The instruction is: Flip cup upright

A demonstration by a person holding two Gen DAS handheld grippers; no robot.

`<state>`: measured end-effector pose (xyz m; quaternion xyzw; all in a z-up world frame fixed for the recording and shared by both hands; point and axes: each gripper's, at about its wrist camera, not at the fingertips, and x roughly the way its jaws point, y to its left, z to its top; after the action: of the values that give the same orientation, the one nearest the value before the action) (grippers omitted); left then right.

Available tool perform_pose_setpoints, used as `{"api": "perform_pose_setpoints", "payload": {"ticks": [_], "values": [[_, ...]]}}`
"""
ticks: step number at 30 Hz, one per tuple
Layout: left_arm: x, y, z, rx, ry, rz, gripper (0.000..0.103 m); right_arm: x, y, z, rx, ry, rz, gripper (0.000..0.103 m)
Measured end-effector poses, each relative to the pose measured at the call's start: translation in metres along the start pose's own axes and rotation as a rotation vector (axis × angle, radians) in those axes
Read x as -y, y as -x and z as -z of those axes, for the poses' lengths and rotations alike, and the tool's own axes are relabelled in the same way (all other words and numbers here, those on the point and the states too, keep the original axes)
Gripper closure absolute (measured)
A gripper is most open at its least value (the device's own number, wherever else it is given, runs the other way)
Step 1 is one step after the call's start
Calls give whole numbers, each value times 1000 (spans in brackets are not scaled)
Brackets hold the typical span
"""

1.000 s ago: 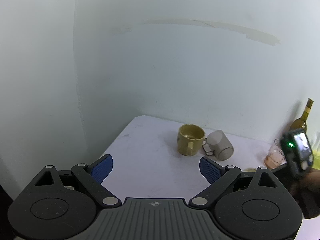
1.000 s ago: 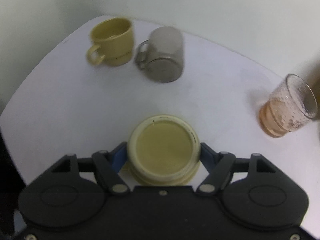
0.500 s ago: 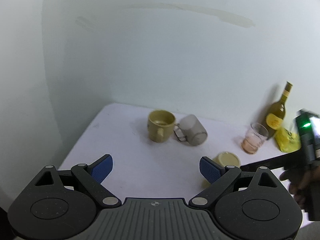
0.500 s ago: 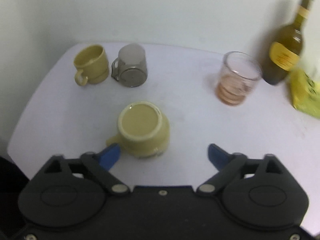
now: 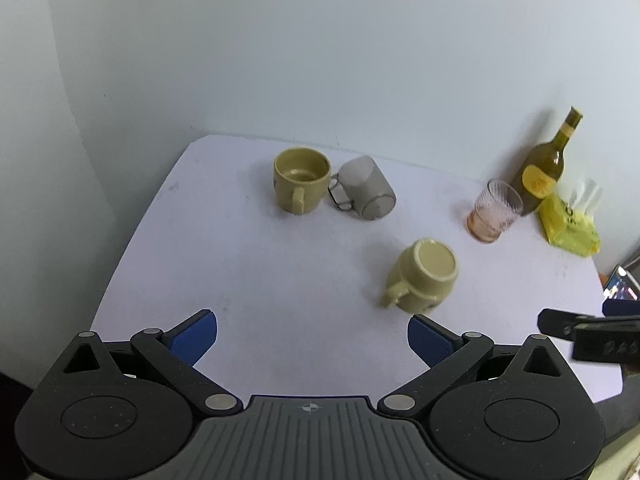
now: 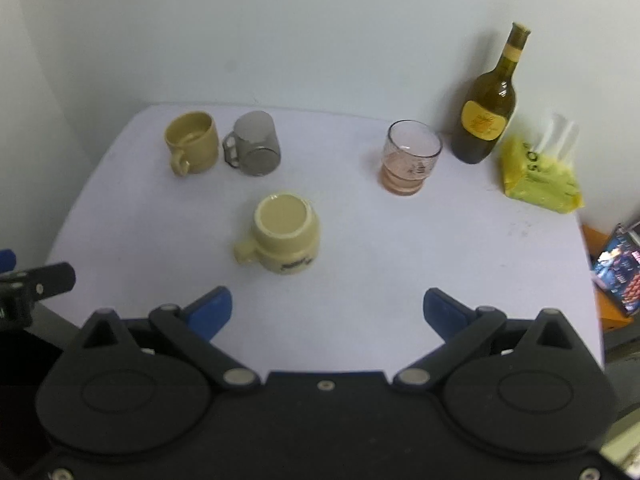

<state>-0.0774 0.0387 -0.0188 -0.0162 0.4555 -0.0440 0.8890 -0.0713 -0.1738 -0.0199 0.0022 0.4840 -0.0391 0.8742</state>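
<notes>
A pale yellow mug (image 6: 287,236) stands upside down on the white table (image 6: 360,260), its base up and its handle to the left; it also shows in the left wrist view (image 5: 424,274). My right gripper (image 6: 328,308) is open and empty, held back above the table's near edge. My left gripper (image 5: 312,338) is open and empty, near the front edge, left of the mug. A grey mug (image 6: 256,144) stands upside down at the back, beside an upright yellow mug (image 6: 192,142).
A glass with pink liquid (image 6: 412,158), a wine bottle (image 6: 490,108) and a yellow tissue pack (image 6: 538,176) stand at the back right against the wall. Table edges lie close to the left and right.
My right gripper opened, let go of the pale yellow mug and drew back and up. My left gripper turned right, bringing the whole table into view.
</notes>
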Motion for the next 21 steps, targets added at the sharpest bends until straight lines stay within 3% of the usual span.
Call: {"api": "perform_pose_setpoints", "payload": {"ticks": [3,6,8,21], "values": [[11,7,10,-29,16,-37,0,-3,-2,3,-32,-4,-14,0],[14,9,12,-23,-54,-85,0,-3,1,3,-22,31,-20,0],[14,15,14,-20,-49,-107,0,2,4,-1,-21,32,-35,0],[21,30,26,-20,-16,-158,0,0,14,11,-28,101,-83,0]]}}
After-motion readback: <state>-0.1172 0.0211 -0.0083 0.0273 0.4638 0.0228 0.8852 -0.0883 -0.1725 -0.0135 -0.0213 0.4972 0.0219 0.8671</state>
